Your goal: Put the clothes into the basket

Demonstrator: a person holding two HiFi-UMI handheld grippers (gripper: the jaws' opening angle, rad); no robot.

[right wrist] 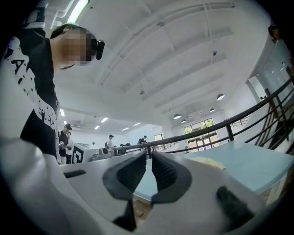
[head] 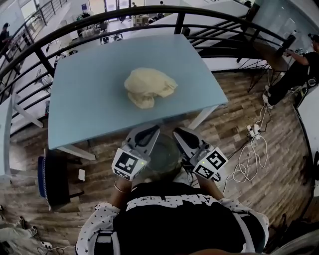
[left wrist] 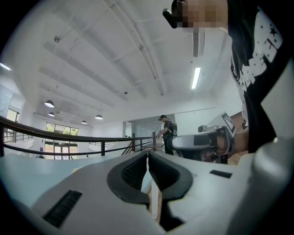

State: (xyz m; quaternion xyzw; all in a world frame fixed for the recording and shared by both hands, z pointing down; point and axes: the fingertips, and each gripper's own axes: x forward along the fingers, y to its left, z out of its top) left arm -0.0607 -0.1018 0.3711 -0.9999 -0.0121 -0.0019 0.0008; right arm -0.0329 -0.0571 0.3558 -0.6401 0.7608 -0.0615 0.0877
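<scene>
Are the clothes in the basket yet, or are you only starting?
Only starting. Nothing looks done: the cream cloth lies crumpled on the blue table, and no clothes show in the grey basket close in front of the person. In hand: nothing. The left tongs and right tongs are both shut and empty, held by the basket. Left to do: grab the cloth and drop it in.

A light blue table [head: 84, 99] stands on a wooden floor [head: 234, 119], with a curved black railing [head: 149, 10] around its far side. A dark chair [head: 55, 182] sits near its left corner. White cables [head: 249, 162] lie tangled on the right. A person in black [head: 299, 69] bends at far right.
</scene>
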